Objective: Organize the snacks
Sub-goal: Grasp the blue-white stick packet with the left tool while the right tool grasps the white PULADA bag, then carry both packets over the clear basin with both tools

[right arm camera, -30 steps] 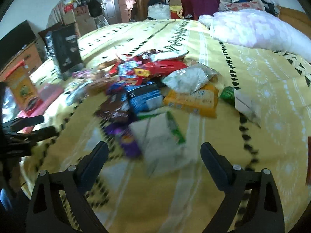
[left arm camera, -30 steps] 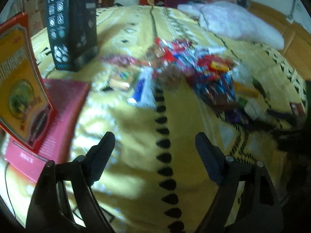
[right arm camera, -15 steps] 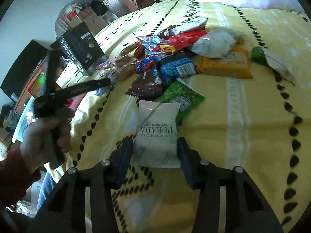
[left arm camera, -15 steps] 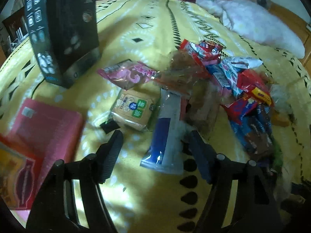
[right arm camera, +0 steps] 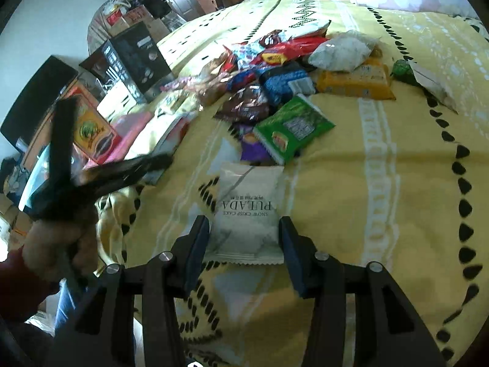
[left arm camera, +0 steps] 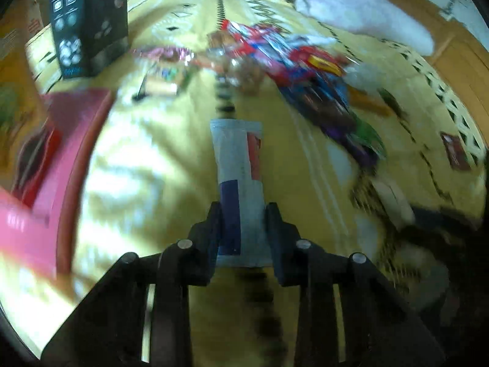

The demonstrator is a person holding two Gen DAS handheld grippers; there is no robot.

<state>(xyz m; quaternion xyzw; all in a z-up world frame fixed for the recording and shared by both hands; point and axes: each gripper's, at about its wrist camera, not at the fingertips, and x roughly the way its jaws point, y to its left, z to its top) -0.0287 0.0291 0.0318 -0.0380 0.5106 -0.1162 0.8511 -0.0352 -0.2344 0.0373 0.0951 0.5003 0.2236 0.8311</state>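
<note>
My left gripper [left arm camera: 243, 214] is shut on the near end of a long grey, blue and red snack packet [left arm camera: 237, 159] that lies lengthwise ahead of it over the yellow bedspread [left arm camera: 159, 165]. In the right wrist view my right gripper [right arm camera: 243, 226] is shut on a white snow crisp cake packet [right arm camera: 249, 202], with its pads pressing both side edges. A pile of mixed snack packets [right arm camera: 275, 70] lies further back on the bed, also in the left wrist view as the snack pile [left arm camera: 305, 64]. The left gripper [right arm camera: 162, 162] shows blurred at the left, held by a hand [right arm camera: 58, 238].
A tall black box [left arm camera: 88, 21] stands at the bed's far left. A pink box [left arm camera: 76, 116] lies near it, and a yellow-orange box [right arm camera: 91, 128] stands beside it. A white pillow [left arm camera: 351, 9] lies at the back right. A green packet [right arm camera: 293, 128] sits just beyond the white one.
The left gripper reached the grey-blue packet, shut on it and drew it back from the pile. The right gripper closed on the white packet and holds it.
</note>
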